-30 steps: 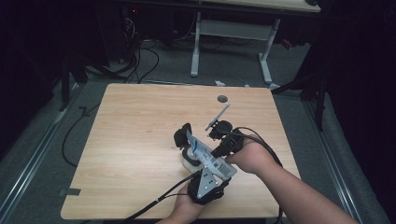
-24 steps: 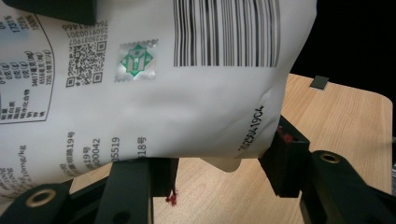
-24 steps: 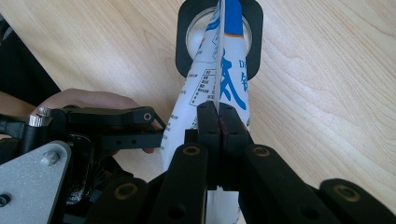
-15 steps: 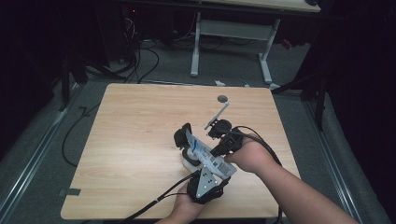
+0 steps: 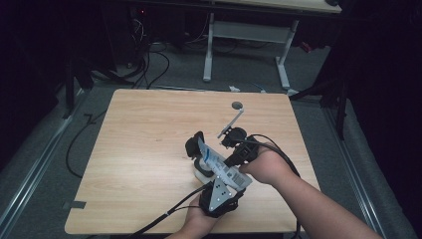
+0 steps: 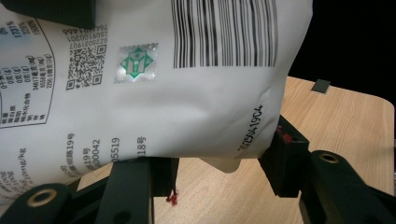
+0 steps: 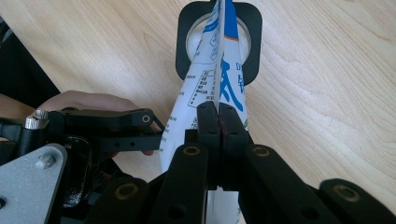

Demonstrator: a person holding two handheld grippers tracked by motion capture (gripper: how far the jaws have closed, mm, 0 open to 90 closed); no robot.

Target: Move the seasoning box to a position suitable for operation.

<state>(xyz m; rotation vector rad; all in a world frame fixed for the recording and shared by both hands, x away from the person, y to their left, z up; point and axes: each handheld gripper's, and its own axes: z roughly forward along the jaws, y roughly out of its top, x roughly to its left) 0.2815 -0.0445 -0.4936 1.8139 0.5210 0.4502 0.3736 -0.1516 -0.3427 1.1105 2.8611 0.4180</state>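
A white bag with blue print and a barcode [image 5: 219, 163] is held slanted over the table between both grippers. My right gripper [image 7: 219, 114] is shut on the bag's thin sealed edge [image 7: 218, 70]. The bag's far end points at a round white container with a black rim [image 7: 184, 46]. My left gripper [image 6: 219, 163] holds the bag's bulging lower part [image 6: 187, 102], one jaw on each side of it. In the high view the left gripper [image 5: 223, 180] comes in from the bottom, the right gripper [image 5: 231, 159] from the right, and the container [image 5: 194, 147] sits just left of the bag.
A thin grey stick [image 5: 233, 118] with a small round disc [image 5: 238, 105] lies on the table beyond the grippers. Cables trail from both grippers to the table's [image 5: 139, 149] front edge. Past the table stand a desk frame [image 5: 249, 35] and floor cables.
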